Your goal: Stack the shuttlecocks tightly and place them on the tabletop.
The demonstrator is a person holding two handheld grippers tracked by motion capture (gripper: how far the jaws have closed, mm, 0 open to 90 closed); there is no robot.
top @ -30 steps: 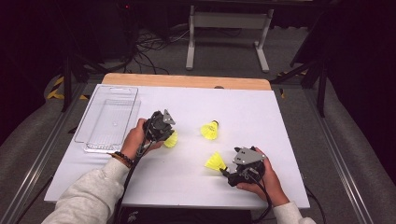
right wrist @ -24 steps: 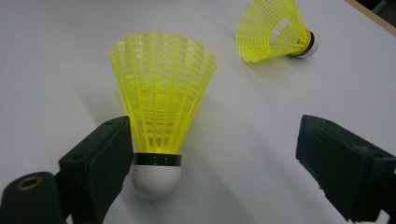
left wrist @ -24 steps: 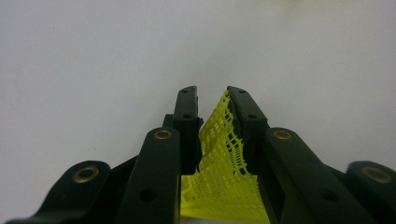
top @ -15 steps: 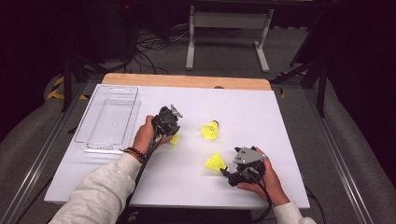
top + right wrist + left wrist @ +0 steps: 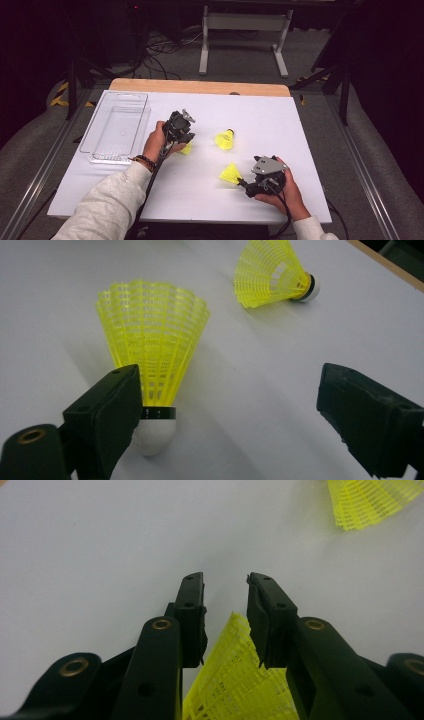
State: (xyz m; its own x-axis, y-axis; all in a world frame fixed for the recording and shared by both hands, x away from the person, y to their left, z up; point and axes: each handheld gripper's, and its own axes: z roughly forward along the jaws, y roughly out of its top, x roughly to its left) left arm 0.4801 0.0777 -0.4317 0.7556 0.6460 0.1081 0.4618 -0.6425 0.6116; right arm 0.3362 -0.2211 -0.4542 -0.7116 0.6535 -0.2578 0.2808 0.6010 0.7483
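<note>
The white table top (image 5: pixel 200 195) has a lot of bare room. Its near part in the middle and its far right corner have nothing on them. A wooden strip (image 5: pixel 200 86) runs along the far edge. The clear plastic tray (image 5: pixel 116 127) lies at the far left, close to the left edge, and it looks empty.

There are three yellow shuttlecocks, one tray and two grippers.

The left gripper (image 5: pixel 181 131) sits just right of the tray, well away from every edge. In the left gripper view its jaws have just been opening. They now stand a little apart, and the net skirt of the first shuttlecock (image 5: pixel 240 680) lies in the gap between them, low down. The pads (image 5: pixel 194 615) do not press on it.

The second shuttlecock (image 5: pixel 225 139) lies on its side near the middle of the table, with free room all around it.

The third shuttlecock (image 5: pixel 230 174) lies to the near right, just left of the right gripper (image 5: pixel 245 184). In the right gripper view the jaws are spread wide. The white cork tip (image 5: pixel 155 435) sits right beside one jaw, and the other jaw is well apart from it. This gripper is near the near edge of the table.
</note>
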